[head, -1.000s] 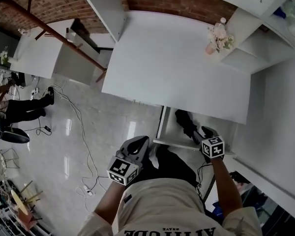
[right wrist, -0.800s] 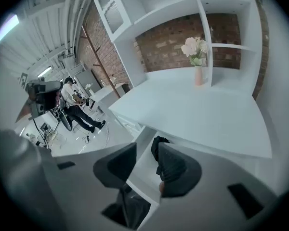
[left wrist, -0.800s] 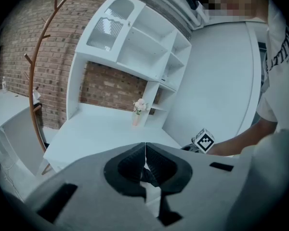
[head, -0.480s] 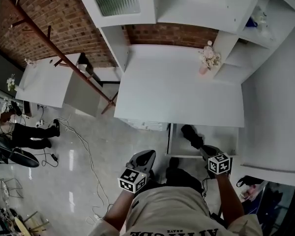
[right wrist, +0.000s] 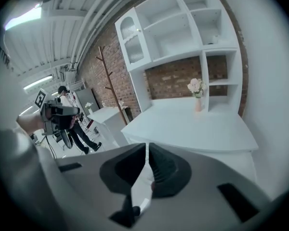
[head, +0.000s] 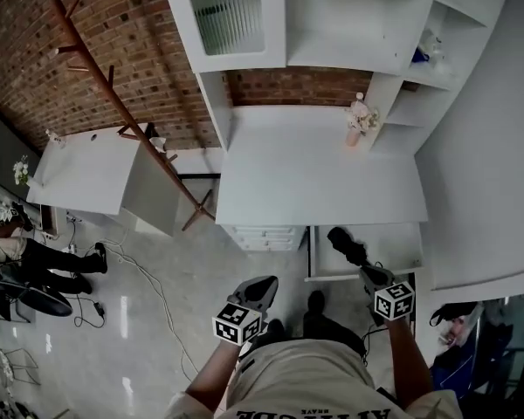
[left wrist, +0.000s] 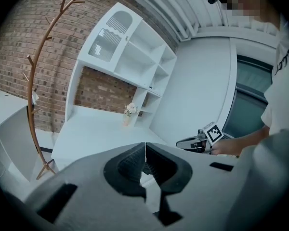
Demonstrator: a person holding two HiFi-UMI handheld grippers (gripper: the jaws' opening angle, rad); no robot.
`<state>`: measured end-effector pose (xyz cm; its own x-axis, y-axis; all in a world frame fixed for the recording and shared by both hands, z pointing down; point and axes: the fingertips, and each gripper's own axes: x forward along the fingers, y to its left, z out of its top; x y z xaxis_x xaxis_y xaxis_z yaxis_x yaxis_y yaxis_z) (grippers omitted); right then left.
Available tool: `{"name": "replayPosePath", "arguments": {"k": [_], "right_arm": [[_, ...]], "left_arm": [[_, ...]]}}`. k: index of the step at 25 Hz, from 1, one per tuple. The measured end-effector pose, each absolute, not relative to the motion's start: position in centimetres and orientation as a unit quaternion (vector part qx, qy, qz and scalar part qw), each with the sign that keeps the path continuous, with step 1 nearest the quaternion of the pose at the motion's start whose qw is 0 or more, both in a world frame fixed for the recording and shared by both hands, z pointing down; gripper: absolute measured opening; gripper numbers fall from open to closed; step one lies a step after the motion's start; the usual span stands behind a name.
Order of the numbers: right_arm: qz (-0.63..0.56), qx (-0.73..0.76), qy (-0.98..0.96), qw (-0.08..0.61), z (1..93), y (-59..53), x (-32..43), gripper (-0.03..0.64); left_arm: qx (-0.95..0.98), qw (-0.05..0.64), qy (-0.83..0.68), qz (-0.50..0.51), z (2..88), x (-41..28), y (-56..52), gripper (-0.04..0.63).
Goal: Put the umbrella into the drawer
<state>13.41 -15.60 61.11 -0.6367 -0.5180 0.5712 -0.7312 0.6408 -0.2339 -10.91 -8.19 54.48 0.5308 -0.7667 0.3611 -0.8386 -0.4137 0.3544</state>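
A black folded umbrella (head: 343, 243) lies inside the open white drawer (head: 403, 253) under the desk's right side. My right gripper (head: 365, 272) hangs just in front of the drawer, a little short of the umbrella's near end. Its jaws are shut with nothing between them, as the right gripper view (right wrist: 147, 149) also shows. My left gripper (head: 266, 283) is held left of the drawer over the floor. In its own view the left gripper (left wrist: 145, 146) has its tips together and holds nothing.
A white desk (head: 314, 177) carries a vase of flowers (head: 356, 122) below a white shelf unit (head: 349, 24). A wooden coat rack (head: 122, 112) leans at the left beside a second white table (head: 83, 168). Cables (head: 153, 286) trail over the floor, and a person (head: 35, 260) stands far left.
Both grippers have risen and drawn back from the drawer. The umbrella has stayed in the drawer. The head view has lifted, and the shelves above the desk have come into sight.
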Motion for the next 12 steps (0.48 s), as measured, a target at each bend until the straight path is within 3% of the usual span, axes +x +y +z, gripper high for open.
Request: {"name": "replayPosePath", "arguments": {"k": [5, 12], "right_arm": [[0.204, 0.399, -0.867, 0.218, 58.0, -12.2, 13.8, 0.04], [0.227, 0.469, -0.813, 0.259, 56.5, -7.1, 16.4, 0.041]], "left_arm": [[0.851, 0.241, -0.463, 0.064, 54.1, -11.8, -5.5, 0.026], [0.865, 0.232, -0.441, 0.054, 53.2, -13.1, -3.9, 0.026]]}}
